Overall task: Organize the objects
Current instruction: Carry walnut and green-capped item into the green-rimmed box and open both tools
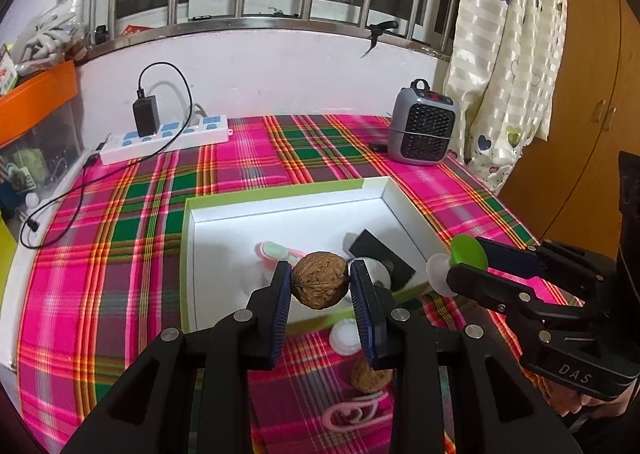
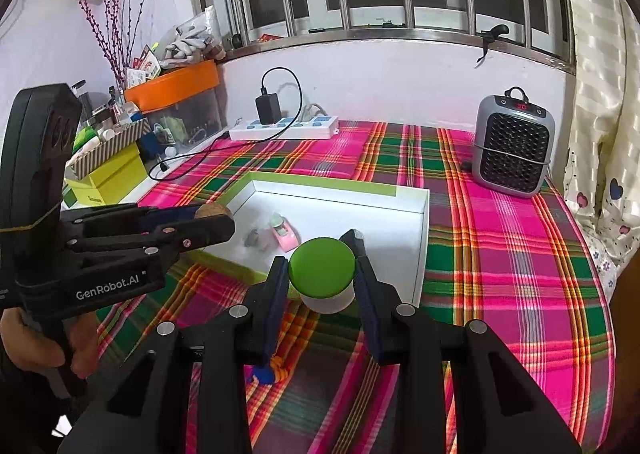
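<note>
Our left tongs (image 1: 320,282) are pinching a walnut (image 1: 319,280), the blue pads pressed on its two sides; it hangs above the near wall of the box (image 1: 288,197). Our right tongs (image 2: 322,274) are clamped on a small white jar (image 2: 328,300) with a green lid (image 2: 322,268), lid facing the camera, held over the box's near right corner. In the left view the right tongs come in from the right with the jar tipped sideways, just beside the box wall; in the right view the left tongs reach in from the left with the walnut over the box's left edge. A hand (image 2: 36,342) grips the left handle.

Inside the white box with its green rim we see a pink and pale green item (image 1: 276,252), a black card (image 1: 380,254) and a small black-and-white thing (image 1: 376,268) partly hidden behind the left fingers; what it is we cannot tell.

On the plaid cloth (image 1: 120,254) just in front of the box lie a white cap (image 1: 345,338), a second walnut (image 1: 370,376) and a pink loop (image 1: 352,414). In the right view a blue and orange bit (image 2: 268,372) shows beneath the right fingers, too hidden to identify.

Farther back, a white power strip (image 1: 168,139) with a black charger (image 1: 146,115) sits by the wall at left, its cable running off the cloth. A grey heater (image 1: 424,123) stands at the far right corner, beside the curtain (image 1: 512,53). An orange bin (image 2: 176,83) and a yellow box (image 2: 108,177) crowd the left side.
</note>
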The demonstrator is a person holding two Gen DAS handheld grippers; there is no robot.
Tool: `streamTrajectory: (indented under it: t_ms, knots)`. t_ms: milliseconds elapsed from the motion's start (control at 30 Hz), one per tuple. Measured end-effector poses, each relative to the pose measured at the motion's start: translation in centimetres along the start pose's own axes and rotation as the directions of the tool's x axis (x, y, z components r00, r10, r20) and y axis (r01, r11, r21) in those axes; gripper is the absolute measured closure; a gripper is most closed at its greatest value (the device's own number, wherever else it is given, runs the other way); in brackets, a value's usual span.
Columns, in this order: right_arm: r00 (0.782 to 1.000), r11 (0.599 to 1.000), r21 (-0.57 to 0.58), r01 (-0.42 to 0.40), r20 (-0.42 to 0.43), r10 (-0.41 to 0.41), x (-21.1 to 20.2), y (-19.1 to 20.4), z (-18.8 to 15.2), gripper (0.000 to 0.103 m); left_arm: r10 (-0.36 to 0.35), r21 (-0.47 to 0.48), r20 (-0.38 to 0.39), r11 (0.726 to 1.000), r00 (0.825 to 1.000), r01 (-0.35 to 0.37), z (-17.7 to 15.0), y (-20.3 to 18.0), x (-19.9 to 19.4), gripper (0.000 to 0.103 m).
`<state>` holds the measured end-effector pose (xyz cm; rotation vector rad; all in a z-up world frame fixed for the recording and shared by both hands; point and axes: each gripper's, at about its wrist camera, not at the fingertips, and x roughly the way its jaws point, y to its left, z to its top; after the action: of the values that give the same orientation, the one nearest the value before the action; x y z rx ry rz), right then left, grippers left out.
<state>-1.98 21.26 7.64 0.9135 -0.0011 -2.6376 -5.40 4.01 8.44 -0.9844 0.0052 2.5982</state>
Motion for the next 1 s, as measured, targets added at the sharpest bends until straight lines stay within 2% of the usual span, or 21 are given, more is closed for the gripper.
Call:
streamTrajectory:
  t_ms: [200,467,1000]
  knots:
    - [1.000,1.000,-0.008,0.004,0.003,-0.004,1.3,-0.4,1.2,0.068,-0.006,-0.012,-0.002,1.000,1.000,0.006,0.9,0.8,1.7,0.075]
    - [1.000,1.000,-0.020,-0.002,-0.014,0.002,3.7,-0.5,2.3,0.068,-0.012,-0.044,-0.033,0.999,0.999,0.011,0.5,2.0,3.6,0.075]
    - [0.998,0.999,-0.010,-0.035,-0.061,0.035,8.2,-0.1,2.3,0.068,0.013,-0.080,-0.094,0.997,0.995,-0.020,-0.3,3.6,5.8,0.075]
